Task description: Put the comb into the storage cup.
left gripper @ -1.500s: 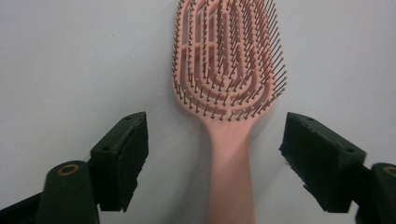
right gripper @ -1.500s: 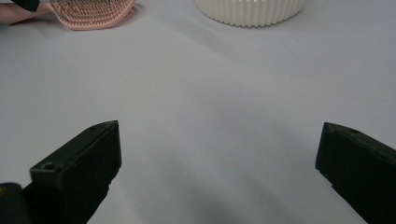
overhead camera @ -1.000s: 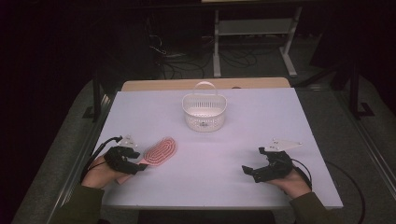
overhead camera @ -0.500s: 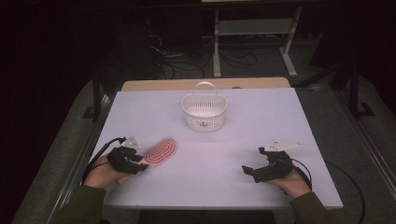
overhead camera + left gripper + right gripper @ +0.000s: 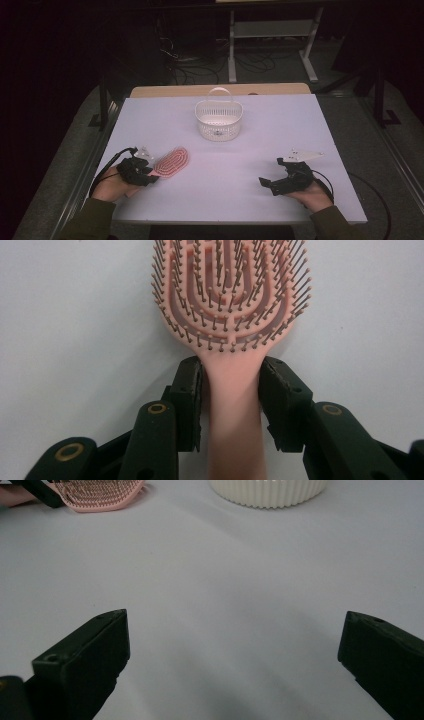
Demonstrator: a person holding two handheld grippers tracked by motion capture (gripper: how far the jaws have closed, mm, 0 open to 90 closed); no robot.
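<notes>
High view: white tabletop (image 5: 235, 200), white slotted basket (image 5: 218, 121) with an arched handle standing upright toward the far edge, middle. Something small and dark shows low inside it, can't tell what. Pink hairbrush (image 5: 171, 161) lies flat at near left, bristles up, well apart from the basket. Left tongs (image 5: 145, 175) sit at the brush's handle end, left hand (image 5: 111, 183) resting on the tabletop. Right tongs (image 5: 268, 183) at near right, well apart from brush and basket, right hand (image 5: 312, 192) resting low on the tabletop

Left gripper view: left tongs (image 5: 231, 400) have just been closing, brush handle between them. Both pads (image 5: 190, 400) look to be against the handle just below the head of the hairbrush (image 5: 230, 295), a sliver of shadow on the right side. Brush lies on the tabletop (image 5: 75, 340)

Right gripper view: right tongs (image 5: 235, 645) spread wide with bare tabletop (image 5: 230, 580) between them, holding nothing. Ribbed base of the basket (image 5: 270, 492) at top, hairbrush (image 5: 102, 495) at top left
</notes>
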